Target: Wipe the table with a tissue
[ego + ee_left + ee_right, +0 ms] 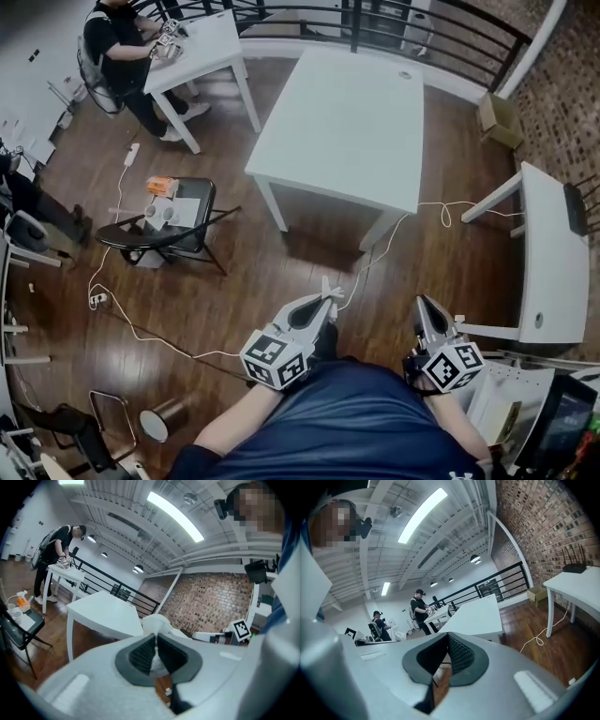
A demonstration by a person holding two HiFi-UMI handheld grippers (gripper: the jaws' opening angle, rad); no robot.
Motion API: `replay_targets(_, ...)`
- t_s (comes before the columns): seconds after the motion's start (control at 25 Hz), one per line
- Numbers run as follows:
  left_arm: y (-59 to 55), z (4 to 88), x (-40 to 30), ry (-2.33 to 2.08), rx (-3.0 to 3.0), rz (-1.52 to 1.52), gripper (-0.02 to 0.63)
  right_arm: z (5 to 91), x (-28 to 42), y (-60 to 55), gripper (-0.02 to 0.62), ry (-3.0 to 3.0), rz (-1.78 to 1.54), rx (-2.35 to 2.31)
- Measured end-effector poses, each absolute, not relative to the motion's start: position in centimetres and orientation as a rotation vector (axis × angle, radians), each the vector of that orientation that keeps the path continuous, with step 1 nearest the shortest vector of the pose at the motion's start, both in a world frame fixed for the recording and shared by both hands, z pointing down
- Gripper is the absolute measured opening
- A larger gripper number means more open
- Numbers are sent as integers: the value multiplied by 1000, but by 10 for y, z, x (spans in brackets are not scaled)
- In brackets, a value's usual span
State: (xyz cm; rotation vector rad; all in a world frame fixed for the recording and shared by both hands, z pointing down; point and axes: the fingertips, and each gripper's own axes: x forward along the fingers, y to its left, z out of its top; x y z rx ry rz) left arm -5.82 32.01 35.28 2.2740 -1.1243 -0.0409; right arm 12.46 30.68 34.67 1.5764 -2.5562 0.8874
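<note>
Your left gripper [155, 641] pinches the white tissue [156, 622] in its jaws above the floor, short of the white bench [347, 122]. Your right gripper [449, 639] has its jaws pressed together, holding nothing. I cannot tell what is in the cardboard box [499, 116].

Glossy dark wood floor [216, 309], smooth matt white table [356, 122], soft crumpled paper tissue [157, 620], rough brick wall [206, 597].
</note>
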Motion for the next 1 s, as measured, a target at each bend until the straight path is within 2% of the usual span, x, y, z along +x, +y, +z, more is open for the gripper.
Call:
replay_targets(0.44,202,349,-77,-1146,2185,-88,15,346,89,186,3,-2563,915,1477)
replay_targets(1.0,53,365,-48,-1366,2047,-27,15,367,104,15,3,-2712,877,1177)
